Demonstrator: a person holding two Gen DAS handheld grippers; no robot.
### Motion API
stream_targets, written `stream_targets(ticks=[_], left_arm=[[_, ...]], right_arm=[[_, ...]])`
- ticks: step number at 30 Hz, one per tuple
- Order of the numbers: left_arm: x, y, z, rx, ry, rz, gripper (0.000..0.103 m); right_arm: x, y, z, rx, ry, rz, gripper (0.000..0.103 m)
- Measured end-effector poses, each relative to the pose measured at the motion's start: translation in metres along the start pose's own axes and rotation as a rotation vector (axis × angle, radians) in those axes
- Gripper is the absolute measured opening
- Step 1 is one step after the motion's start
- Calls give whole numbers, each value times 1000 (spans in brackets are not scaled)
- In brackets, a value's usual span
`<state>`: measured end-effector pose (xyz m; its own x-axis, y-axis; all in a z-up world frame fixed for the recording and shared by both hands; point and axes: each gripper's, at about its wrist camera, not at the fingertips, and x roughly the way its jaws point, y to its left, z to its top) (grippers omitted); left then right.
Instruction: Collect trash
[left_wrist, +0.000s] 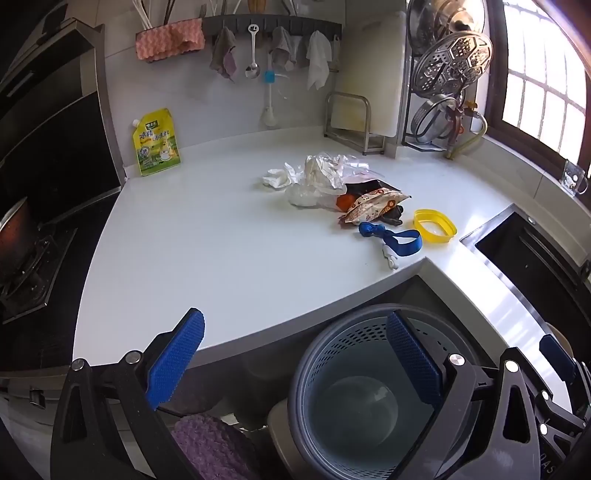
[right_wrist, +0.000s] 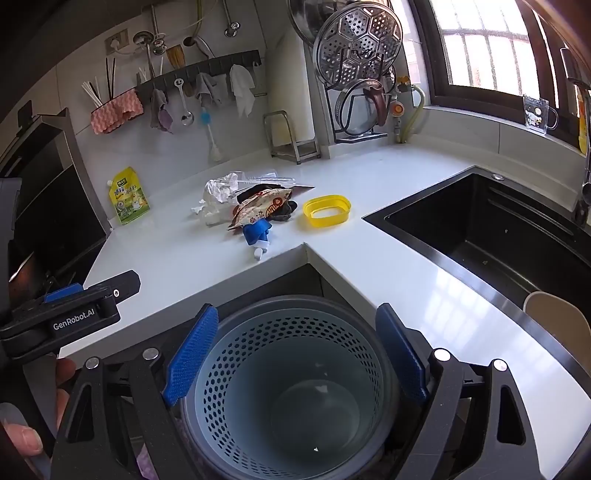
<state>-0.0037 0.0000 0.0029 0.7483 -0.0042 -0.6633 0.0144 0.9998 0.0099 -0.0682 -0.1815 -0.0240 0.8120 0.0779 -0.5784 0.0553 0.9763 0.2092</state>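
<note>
A heap of trash lies on the white counter (left_wrist: 207, 236): crumpled clear plastic (left_wrist: 325, 173), white tissue (left_wrist: 280, 178), a patterned snack wrapper (left_wrist: 373, 206), a blue strap (left_wrist: 391, 238) and a yellow plastic ring (left_wrist: 435, 226). The same wrapper (right_wrist: 260, 208) and yellow ring (right_wrist: 327, 211) show in the right wrist view. A grey perforated bin (left_wrist: 373, 398) stands on the floor below the counter corner, empty (right_wrist: 291, 384). My left gripper (left_wrist: 295, 363) is open and empty over the counter edge. My right gripper (right_wrist: 295, 354) is open and empty above the bin.
A black sink (right_wrist: 498, 225) is set in the counter at the right. A yellow refill pouch (left_wrist: 156, 142) leans on the back wall. A stove with a pot (left_wrist: 22, 236) is at the left. A rack of lids (left_wrist: 447, 81) and a board stand at the back.
</note>
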Motion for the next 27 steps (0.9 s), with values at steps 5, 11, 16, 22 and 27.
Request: stream_targets(ticks=[5,11,16,22,27], left_arm=[[0,0,0,0,-1,3,97],[0,1,-1,1,0,4,97],[0,1,-1,2,3,1,97],[0,1,-1,4,1,3,97],[1,0,-2,10,-2,5,97]], right_arm=[[-3,0,2,0,2,-4,83],[-3,0,2,-1,1,-4,83],[-2,0,1,0,1,-4,83],[-3,1,1,0,1,-4,83],[-3,1,1,0,1,-4,83]])
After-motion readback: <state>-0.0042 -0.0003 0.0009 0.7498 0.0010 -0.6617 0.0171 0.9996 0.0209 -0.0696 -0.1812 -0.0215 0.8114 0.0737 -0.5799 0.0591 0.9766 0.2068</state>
